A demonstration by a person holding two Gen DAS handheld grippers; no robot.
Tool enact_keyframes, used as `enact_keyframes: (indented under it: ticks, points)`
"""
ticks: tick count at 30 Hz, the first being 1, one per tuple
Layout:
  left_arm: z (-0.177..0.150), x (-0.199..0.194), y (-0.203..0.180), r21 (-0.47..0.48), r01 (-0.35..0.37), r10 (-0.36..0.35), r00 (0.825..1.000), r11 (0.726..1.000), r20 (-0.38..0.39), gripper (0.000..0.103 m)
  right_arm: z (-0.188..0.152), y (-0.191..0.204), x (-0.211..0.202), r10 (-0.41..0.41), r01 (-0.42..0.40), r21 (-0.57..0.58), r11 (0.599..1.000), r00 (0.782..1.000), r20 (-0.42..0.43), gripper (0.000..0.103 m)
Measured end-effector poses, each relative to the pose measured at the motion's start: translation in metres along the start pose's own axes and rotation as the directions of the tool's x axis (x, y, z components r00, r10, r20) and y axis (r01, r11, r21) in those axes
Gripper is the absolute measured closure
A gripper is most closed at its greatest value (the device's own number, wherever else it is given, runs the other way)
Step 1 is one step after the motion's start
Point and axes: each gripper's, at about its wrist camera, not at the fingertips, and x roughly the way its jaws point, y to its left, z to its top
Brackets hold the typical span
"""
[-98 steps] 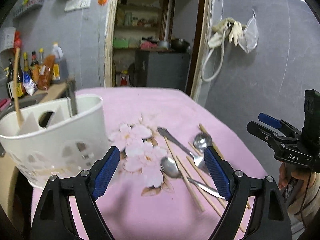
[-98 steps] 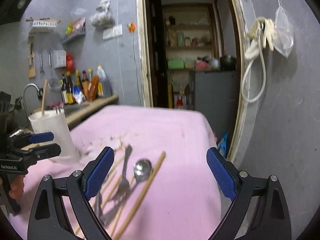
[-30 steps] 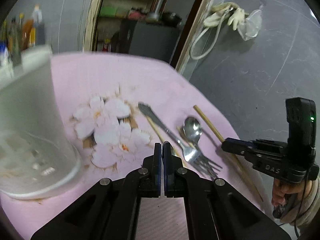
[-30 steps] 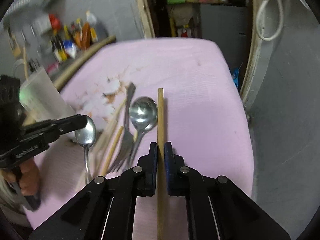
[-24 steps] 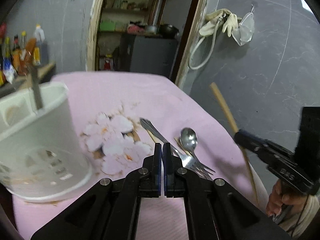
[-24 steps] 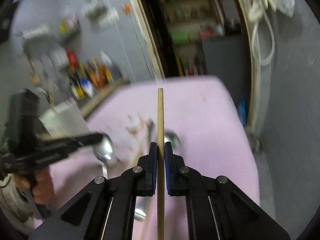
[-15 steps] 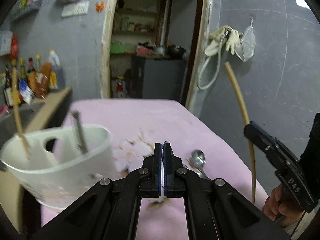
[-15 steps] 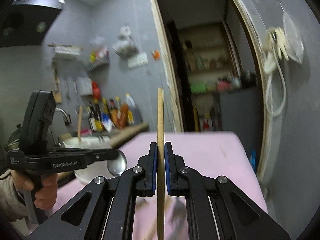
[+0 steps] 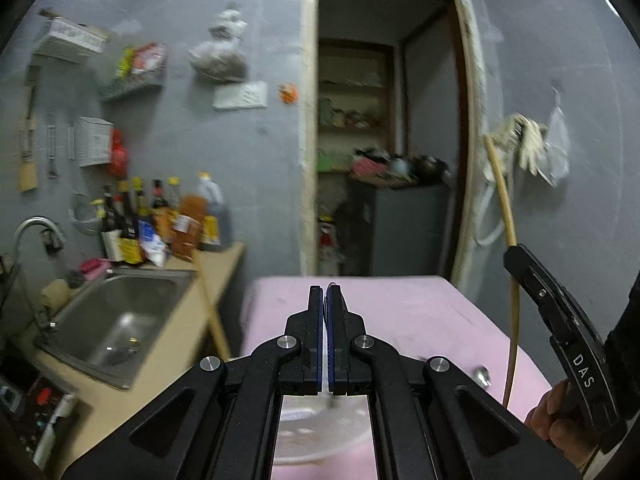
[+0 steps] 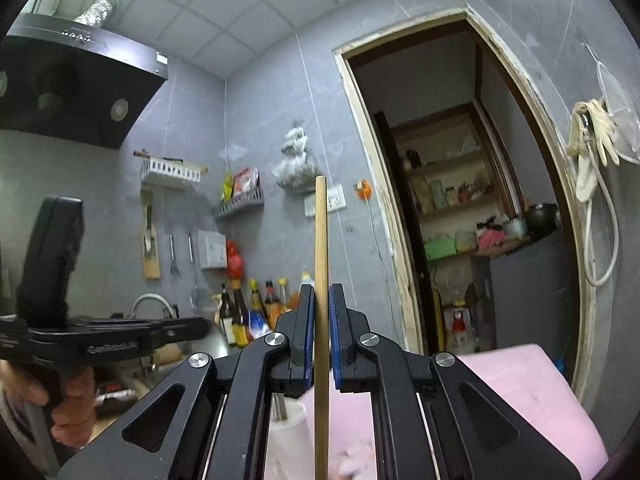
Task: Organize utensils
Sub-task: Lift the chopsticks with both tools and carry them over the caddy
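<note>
My right gripper [image 10: 319, 292] is shut on a wooden chopstick [image 10: 321, 248] and holds it upright, high above the pink table [image 10: 532, 392]. In the left wrist view this gripper [image 9: 514, 254] shows at the right with the chopstick [image 9: 504, 204] rising above it. My left gripper [image 9: 325, 294] is shut on a thin metal edge, the spoon, seen as a sliver between the pads; its handle hangs below [image 9: 332, 398] over the white utensil holder [image 9: 320, 436]. The holder [image 10: 288, 440] also shows low in the right wrist view.
A steel sink [image 9: 120, 320] with a tap and a wooden counter with sauce bottles [image 9: 160, 224] lie left of the table. An open doorway [image 9: 384, 160] to a pantry is behind. A spoon [image 9: 480, 374] lies on the pink cloth.
Both grippers have risen and tilted upward. The table and holder have dropped low in both views. The chopstick stays clamped upright and the spoon stays in my left gripper.
</note>
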Motion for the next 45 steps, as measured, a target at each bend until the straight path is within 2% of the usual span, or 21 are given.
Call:
enact_keyframes:
  ticks: [4,7,11,13,15,25,31,39,45]
  points:
    - [0.01,-0.01,0.033,-0.07,-0.076,0.08,0.995,0.995,0.053,0.103,0.006,0.008,0.02,0.026,-0.028,0.034,0.999,0.998,0.056,0.098]
    - [0.015,-0.017,0.054,-0.096,-0.15,0.158,0.984,0.984,0.087,0.103,0.01,0.013,0.034,0.047,-0.053,0.061,0.997,0.995,0.093,0.098]
    - [0.018,-0.023,0.075,-0.099,-0.254,0.265,0.958,0.962,0.112,0.103,0.012,0.021,0.056,0.065,-0.073,0.063,0.995,0.99,0.125,0.098]
    - [0.018,-0.023,0.081,-0.081,-0.323,0.33,0.937,0.943,0.114,0.103,0.01,0.023,0.066,0.07,-0.078,0.062,0.995,0.989,0.131,0.098]
    - [0.014,-0.019,0.087,-0.073,-0.363,0.369,0.923,0.929,0.105,0.103,0.007,0.025,0.077,0.072,-0.081,0.062,0.995,0.989,0.132,0.098]
    - [-0.024,0.016,0.086,-0.02,-0.458,0.458,0.886,0.889,0.075,0.103,-0.019,0.019,0.102,0.043,-0.048,0.056,0.997,0.996,0.08,0.098]
    - [-0.038,0.029,0.083,0.006,-0.451,0.45,0.891,0.892,0.053,0.103,-0.035,0.019,0.108,0.032,-0.033,0.034,0.999,0.999,0.035,0.098]
    - [-0.054,0.041,0.082,0.002,-0.401,0.401,0.916,0.916,-0.003,0.103,-0.051,0.028,0.108,0.049,-0.051,-0.034,0.998,0.997,-0.065,0.098]
    - [-0.06,0.044,0.077,0.009,-0.358,0.358,0.933,0.934,-0.031,0.102,-0.06,0.03,0.1,0.062,-0.075,-0.081,0.994,0.986,-0.152,0.098]
